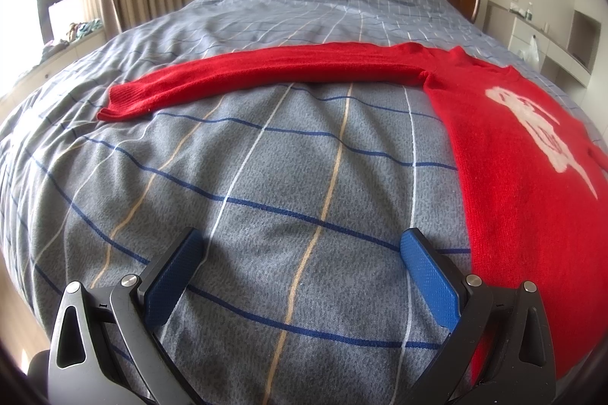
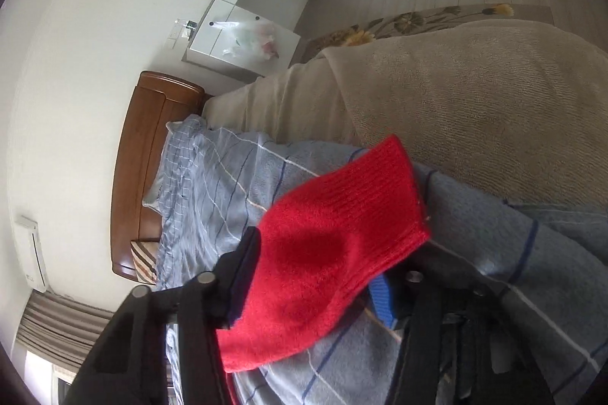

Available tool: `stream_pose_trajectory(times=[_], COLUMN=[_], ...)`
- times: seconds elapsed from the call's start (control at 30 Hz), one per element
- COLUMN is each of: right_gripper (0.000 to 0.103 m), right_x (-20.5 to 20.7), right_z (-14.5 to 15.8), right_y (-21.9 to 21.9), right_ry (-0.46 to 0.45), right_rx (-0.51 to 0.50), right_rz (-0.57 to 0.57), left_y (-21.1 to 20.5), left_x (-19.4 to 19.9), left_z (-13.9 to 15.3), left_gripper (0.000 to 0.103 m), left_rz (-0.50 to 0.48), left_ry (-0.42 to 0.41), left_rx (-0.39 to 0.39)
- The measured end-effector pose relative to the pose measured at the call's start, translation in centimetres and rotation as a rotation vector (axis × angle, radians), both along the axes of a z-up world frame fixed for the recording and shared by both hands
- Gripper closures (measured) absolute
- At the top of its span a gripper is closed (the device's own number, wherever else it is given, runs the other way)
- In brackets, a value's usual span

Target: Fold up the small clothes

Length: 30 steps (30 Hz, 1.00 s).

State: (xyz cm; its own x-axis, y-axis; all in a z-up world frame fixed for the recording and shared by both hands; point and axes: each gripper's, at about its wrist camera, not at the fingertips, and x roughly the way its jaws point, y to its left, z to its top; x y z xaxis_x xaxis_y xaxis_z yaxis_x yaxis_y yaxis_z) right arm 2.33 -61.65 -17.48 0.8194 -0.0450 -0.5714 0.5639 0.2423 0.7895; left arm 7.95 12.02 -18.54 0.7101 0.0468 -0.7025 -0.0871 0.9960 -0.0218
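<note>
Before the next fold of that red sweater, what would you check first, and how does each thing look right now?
1. Right tool grips the sweater cuff: ok.
2. Left tool open and holding nothing: ok.
3. Left sleeve stretched out flat on the bed: ok.
4. Sweater body smooth: ok where visible.
5. Whole sweater in view: not ok, the edge cuts it off.
6. Grip firm enough to pull: cannot tell.

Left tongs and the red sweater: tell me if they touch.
Apart. The left wrist view shows the left tongs open over bare bedspread, with the red sweater lying beside the right-hand finger, nothing between the fingers.
</note>
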Motion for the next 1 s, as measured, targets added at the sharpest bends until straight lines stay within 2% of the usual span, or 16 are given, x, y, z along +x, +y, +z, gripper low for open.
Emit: stream_pose_trajectory(times=[0.07,0.13,0.23,0.33,0.4,0.5,0.6,0.67,0.7,0.73,0.77,0.8,0.9,1.0], right_gripper=[0.096,0.096,0.096,0.097,0.097,0.097,0.097,0.095,0.090,0.063,0.047,0.036,0.036,0.036], right_x=[0.1,0.7,3.1,7.3,10.3,14.5,17.5,18.9,19.5,19.9,19.8,19.2,17.2,14.4], right_z=[-0.1,2.1,7.9,13.8,16.5,18.2,17.4,15.5,14.0,12.5,11.0,9.8,7.1,6.2], right_y=[-0.2,0.6,4.8,11.8,17.4,26.4,35.0,39.9,41.8,43.7,44.5,45.3,45.6,44.2], right_ry=[0.039,0.037,-0.020,-0.103,-0.152,-0.197,-0.193,-0.166,-0.146,-0.123,-0.118,-0.127,-0.119,-0.109], right_rx=[0.001,-0.084,-0.259,-0.409,-0.478,-0.540,-0.605,-0.628,-0.618,-0.586,-0.552,-0.524,-0.498,-0.549], right_rz=[-0.011,0.026,0.162,0.350,0.487,0.682,0.832,0.919,0.969,1.026,1.057,1.073,1.129,1.129], left_y=[0.0,0.0,0.0,0.1,0.2,0.4,0.4,0.4,0.4,0.5,0.4,0.5,0.4,0.4], left_x=[0.0,0.0,0.1,0.3,0.5,0.6,0.6,0.5,0.5,0.6,0.4,0.4,0.3,0.2], left_z=[0.0,0.0,0.0,0.0,0.0,-0.1,-0.1,-0.1,-0.2,-0.2,-0.2,-0.2,-0.2,-0.2], left_gripper=[0.000,0.000,0.000,0.000,0.000,0.000,0.000,0.000,0.000,0.000,0.000,0.000,0.000,0.000], left_rz=[-0.001,0.000,0.002,0.004,0.002,-0.003,-0.004,-0.004,-0.005,-0.006,-0.006,-0.006,-0.005,-0.004], left_ry=[0.000,0.000,0.001,0.002,0.003,0.000,-0.003,-0.006,-0.007,-0.009,-0.010,-0.010,-0.010,-0.011], left_rx=[-0.001,0.000,-0.001,-0.006,-0.009,-0.014,-0.012,-0.011,-0.012,-0.012,-0.011,-0.011,-0.011,-0.008])
